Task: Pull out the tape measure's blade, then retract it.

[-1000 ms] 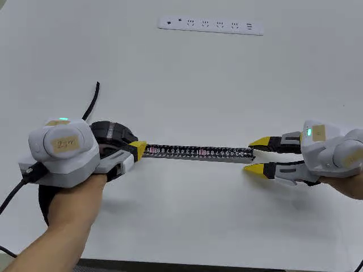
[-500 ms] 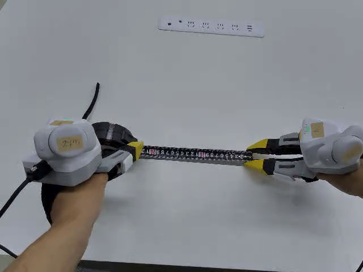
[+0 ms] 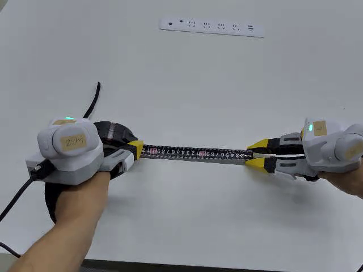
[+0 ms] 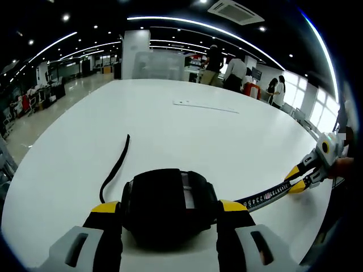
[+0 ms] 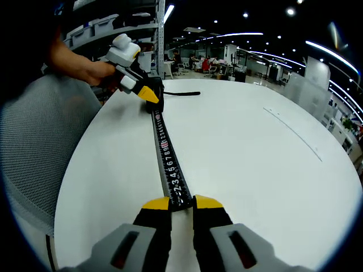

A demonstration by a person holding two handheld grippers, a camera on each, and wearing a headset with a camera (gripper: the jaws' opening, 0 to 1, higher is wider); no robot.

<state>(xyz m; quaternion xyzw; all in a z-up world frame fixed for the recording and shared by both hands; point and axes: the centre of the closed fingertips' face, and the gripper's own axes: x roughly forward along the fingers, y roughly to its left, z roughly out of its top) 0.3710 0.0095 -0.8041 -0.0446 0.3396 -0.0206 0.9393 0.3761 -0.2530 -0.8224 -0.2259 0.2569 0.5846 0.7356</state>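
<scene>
The left gripper [image 3: 131, 153] sits at the near left of the white bench [image 3: 198, 85], its jaws clenched on either side of the black tape measure [image 3: 113, 133]. In the left gripper view the left gripper [image 4: 169, 207] has a yellow-tipped jaw pressed against each flank of the tape measure [image 4: 169, 198], which rests on the bench.

The blade [image 3: 195, 153] is pulled out and runs in a straight line to the right, low over the bench, numbers facing up. Its far end lies between the jaws of the right gripper [image 3: 260, 154] at the near right. In the right gripper view the right gripper [image 5: 181, 204] is closed on the blade [image 5: 168, 164], one yellow tip on each edge. The end hook is hidden between them, so how it is caught is unclear. Along the blade, that view reaches the tape measure [image 5: 156, 102] in the other gripper.

A black cable [image 3: 92, 102] curves away on the bench just beyond the tape measure. A white power strip [image 3: 211, 26] lies at the far side, well apart from both grippers. The person's left hand [image 3: 79, 195] grips the left gripper from below.
</scene>
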